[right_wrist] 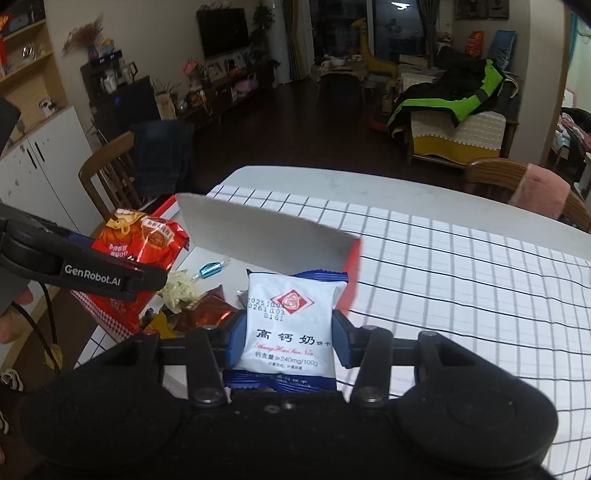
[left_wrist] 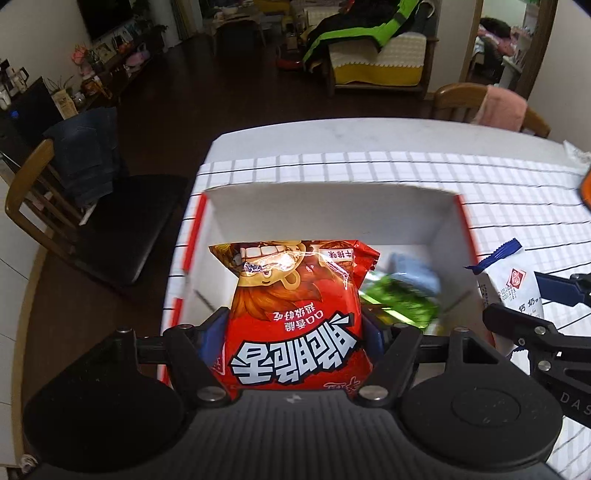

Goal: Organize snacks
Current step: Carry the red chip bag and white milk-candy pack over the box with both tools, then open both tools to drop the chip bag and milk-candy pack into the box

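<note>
Dark wood floor (right_wrist: 280, 122). Table (left_wrist: 369, 136) under white cloth with black grid (right_wrist: 461, 277). Wooden chair (left_wrist: 44, 206) at table's left edge, jeans (left_wrist: 86, 155) over backrest; second chair (right_wrist: 495, 177) at far right corner, pink cloth (right_wrist: 541, 190) draped on it. Television (right_wrist: 221, 31) on far wall above low cabinet. Sofa (right_wrist: 458, 134) with black-and-green jacket (right_wrist: 454, 98) — dim room, dark windows behind.

Dim room behind, bright tablecloth (left_wrist: 406, 173); glare on red snack bag (left_wrist: 295, 306); motion blur, fisheye-bent edges.
</note>
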### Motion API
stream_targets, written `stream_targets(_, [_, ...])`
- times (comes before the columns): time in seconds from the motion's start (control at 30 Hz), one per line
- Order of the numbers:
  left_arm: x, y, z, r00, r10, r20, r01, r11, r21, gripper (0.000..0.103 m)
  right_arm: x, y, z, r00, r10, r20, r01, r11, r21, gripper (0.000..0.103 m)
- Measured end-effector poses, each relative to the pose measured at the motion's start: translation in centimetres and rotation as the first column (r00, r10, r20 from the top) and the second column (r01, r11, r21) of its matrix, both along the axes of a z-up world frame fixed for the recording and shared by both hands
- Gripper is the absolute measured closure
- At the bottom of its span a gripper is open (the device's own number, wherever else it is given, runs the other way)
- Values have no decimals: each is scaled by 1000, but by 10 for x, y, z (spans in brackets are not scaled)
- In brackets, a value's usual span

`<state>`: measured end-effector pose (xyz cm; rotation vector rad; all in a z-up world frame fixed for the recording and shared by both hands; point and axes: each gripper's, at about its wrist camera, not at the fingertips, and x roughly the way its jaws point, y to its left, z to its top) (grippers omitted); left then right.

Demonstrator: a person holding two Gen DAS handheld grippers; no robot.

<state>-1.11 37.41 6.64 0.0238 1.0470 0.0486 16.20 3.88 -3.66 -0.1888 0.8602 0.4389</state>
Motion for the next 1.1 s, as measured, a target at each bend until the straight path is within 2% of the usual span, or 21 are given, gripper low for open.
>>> stream_targets(0.03, [1,5,-3,1000,-1,-4,1,1000,8,31,-1,6,-4,1000,3,-3,-3,1000,-6,57])
stream_targets(0.1, [42,-25,-22,1000,-12,-10,12,1000,21,31,4,18,-14,1000,4,-8,-4,1000,-24,57])
stream_targets(0.17, [53,-33,-32,999,-37,-18,37,999,40,31,8,32,-22,1000,17,-18,-18,999,-40,57])
stream_targets(0.23, [86,-66,-51,998,-54,-35,56,996,62,31,11,43,-32,999,26,-35,-29,998,-64,57])
stream_targets(0.4, [114,-94,-78,996,-70,-60,74,995,74,31,11,56,-55,996,35,-80,-43,994,-103,57])
stream_targets(0.53, [120,-103,-90,994,-78,-79,84,994,64,31,9,59,-67,994,22,-105,-34,993,-111,57])
stream_targets(0.87, [118,-103,-108,992,-66,-112,69,997,20,30,8,60,-65,994,18,-109,-31,993,-114,57])
stream_targets(1.1, [114,-100,-107,995,-59,-83,59,998,-9,31,5,53,-57,993,5,-115,-14,997,-75,55])
